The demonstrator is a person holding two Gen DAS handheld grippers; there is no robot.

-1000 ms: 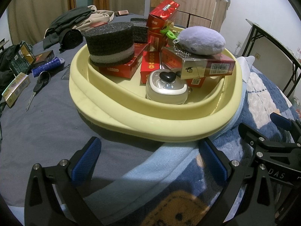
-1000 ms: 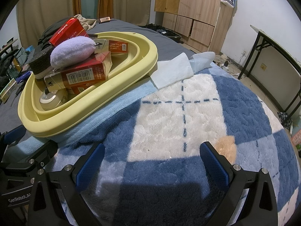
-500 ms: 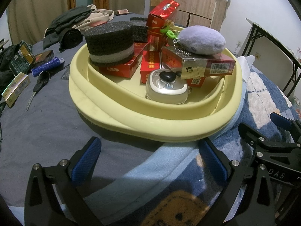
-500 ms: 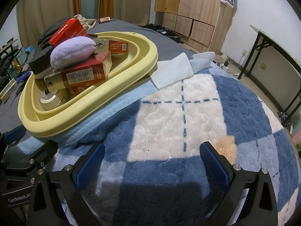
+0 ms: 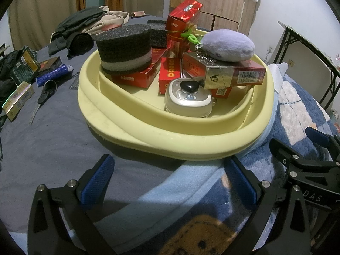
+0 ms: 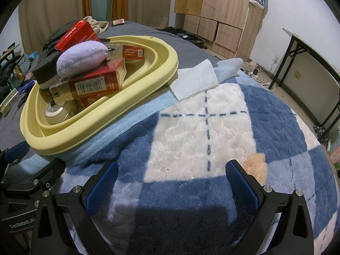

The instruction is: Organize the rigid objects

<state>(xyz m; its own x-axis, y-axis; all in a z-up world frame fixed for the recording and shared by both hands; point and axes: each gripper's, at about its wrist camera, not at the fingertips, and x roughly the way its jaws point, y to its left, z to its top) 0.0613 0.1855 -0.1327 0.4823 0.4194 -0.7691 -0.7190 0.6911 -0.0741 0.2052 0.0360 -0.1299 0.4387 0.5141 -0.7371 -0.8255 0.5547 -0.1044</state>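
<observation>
left gripper [image 5: 170, 180]: jaws wide apart, nothing between them, hanging low over the bed just in front of the basin
right gripper [image 6: 170, 182]: jaws spread too, empty, over the fleece blanket [image 6: 212, 140], well right of the basin
yellow basin [image 5: 153, 127]: sits half on the grey sheet [image 5: 53, 144], half on the blanket edge, so probably not level
basin load: foam block [image 5: 125, 48] on a flat red carton [image 5: 133, 77]; upright red box [image 5: 182, 27] at the back; long cigarette carton [image 5: 231, 74] lying across other boxes with the lilac plush pouch [image 5: 227, 45] on top; silver case with black heart [image 5: 188, 98] on the basin floor
still outside: scissors [image 5: 43, 95], blue tube [image 5: 54, 74], green-gold boxes [image 5: 18, 99] on the sheet to the left, well apart from the basin
risk 1: stack is tall and loose, any nudge to the rim could slide the pouch and long carton off
risk 2: upright box looks tippy, adding more items beside it may knock it over
risk 3: soft bedding under the basin, pressing down near it could tilt the whole thing
risk 4: scissors lie flat on cloth, a pinch may snag the sheet or slip off the handles
risk 5: the two grippers sit close, left reaching across may clip the right
white cloth [image 6: 194, 79]: just beside the basin's far rim, soft, my guess is not part of this job
</observation>
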